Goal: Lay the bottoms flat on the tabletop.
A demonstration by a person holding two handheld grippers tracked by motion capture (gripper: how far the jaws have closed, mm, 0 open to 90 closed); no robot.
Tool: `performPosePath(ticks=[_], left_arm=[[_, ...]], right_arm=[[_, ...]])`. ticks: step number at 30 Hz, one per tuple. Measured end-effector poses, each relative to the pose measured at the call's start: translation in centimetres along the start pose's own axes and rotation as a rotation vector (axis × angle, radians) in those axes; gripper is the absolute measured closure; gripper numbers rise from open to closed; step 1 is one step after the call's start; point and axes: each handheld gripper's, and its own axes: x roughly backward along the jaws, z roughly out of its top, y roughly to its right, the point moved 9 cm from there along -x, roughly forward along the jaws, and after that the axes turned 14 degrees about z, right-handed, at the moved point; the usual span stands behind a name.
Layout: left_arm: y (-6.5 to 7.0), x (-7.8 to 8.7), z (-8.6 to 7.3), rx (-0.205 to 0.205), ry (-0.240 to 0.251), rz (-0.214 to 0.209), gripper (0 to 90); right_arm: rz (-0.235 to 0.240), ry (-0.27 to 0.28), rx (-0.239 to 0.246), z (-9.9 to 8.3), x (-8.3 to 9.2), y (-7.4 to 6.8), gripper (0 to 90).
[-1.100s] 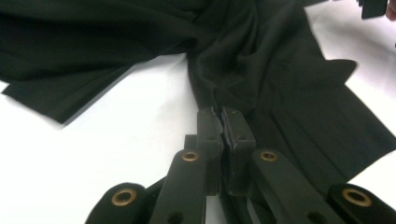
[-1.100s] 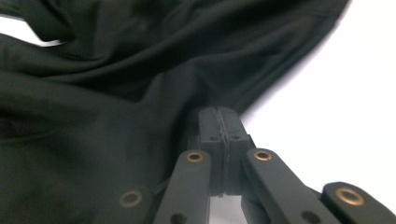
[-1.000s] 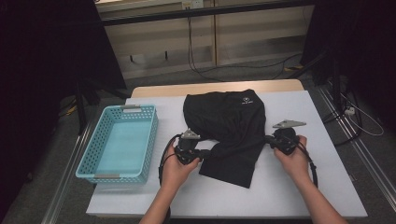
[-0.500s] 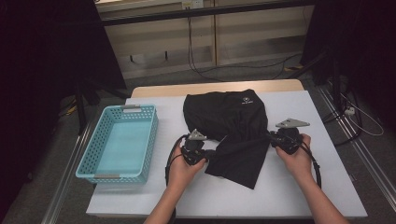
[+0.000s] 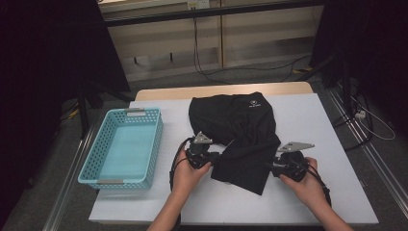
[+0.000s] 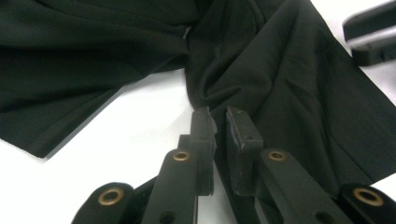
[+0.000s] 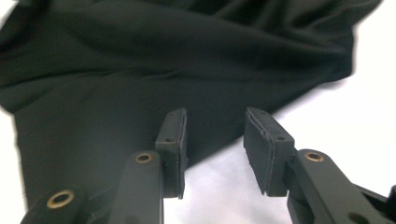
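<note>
In the high view the small white logo (image 5: 252, 103) on the black garment (image 5: 240, 130) is too small to read. The garment's far folds run off the top edge of both gripper views. The person's forearms are cut off by the bottom edge.

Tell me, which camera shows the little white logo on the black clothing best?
The high view: the white logo sits in plain sight on the black garment, near its far end. The left gripper view and right gripper view look along the near part of the cloth, dark folds and edges against the white table.
</note>
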Motion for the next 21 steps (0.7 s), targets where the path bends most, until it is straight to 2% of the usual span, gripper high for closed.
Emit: performPosePath(ticks=[3, 5, 8, 9, 11, 15, 21], left_arm=[[-0.2, 0.0, -0.1, -0.006, 0.0, -0.002, 79.6], [-0.2, 0.0, -0.2, -0.007, -0.002, -0.005, 76.9], [-0.3, -0.1, -0.1, -0.029, 0.005, -0.003, 66.6], [-0.3, -0.1, -0.2, -0.034, 0.003, -0.005, 64.1], [-0.3, 0.0, -0.2, -0.035, 0.001, -0.009, 58.4], [-0.6, 0.2, -0.1, -0.04, 0.005, 0.001, 45.5], [-1.0, 0.8, 0.5, -0.031, 0.028, 0.017, 35.4]], right_arm=[[-0.009, -0.016, 0.029, -0.4, -0.8, -0.7, 62.0], [-0.024, -0.004, 0.047, -0.2, -1.1, -0.9, 70.3], [-0.003, -0.013, 0.047, 0.0, -1.4, -1.3, 87.0], [0.005, -0.015, 0.049, 0.0, -1.4, -1.5, 88.7], [0.006, -0.018, 0.049, -0.1, -1.4, -1.6, 89.4], [0.048, -0.02, 0.008, -0.4, -0.8, -1.3, 89.8], [0.053, -0.05, 0.002, -1.7, 1.0, -0.7, 89.8]])
